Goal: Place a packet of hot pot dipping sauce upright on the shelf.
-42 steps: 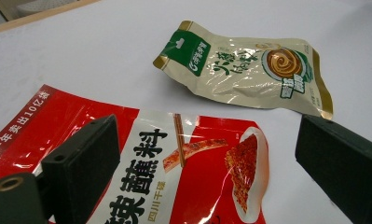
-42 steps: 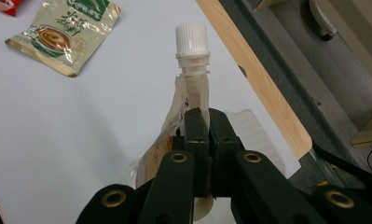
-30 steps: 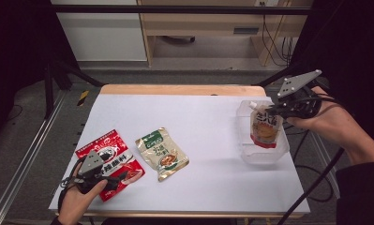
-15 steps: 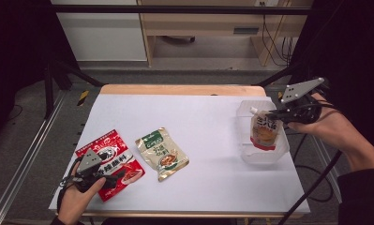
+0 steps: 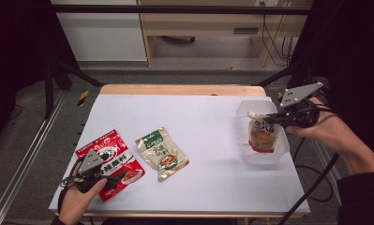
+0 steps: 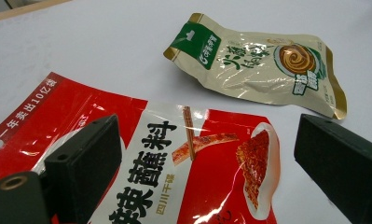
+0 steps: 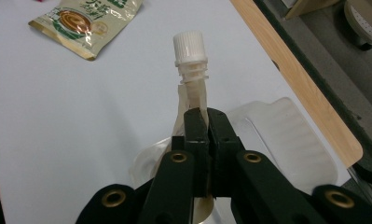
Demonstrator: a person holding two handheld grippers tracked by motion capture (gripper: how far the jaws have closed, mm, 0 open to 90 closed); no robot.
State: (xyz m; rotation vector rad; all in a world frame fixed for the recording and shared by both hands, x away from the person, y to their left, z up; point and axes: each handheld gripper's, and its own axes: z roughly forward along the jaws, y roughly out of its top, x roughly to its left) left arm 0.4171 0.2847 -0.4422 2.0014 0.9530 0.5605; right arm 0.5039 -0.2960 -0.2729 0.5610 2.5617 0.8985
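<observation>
We noted the right tool pinching a white-capped spouted pouch over a clear plastic tray, the left tool spread above a red foil sachet.

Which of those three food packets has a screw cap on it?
The spouted pouch pinched in the right claw over the clear tray; its white cap tops it. The red packet and beige packet are flat, sealed sachets.

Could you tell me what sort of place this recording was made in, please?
Probably a lab or workshop recording station, not a home: a white-topped table framed by black metal stand legs, loose cables on the floor behind, and plain wooden furniture beyond.
</observation>
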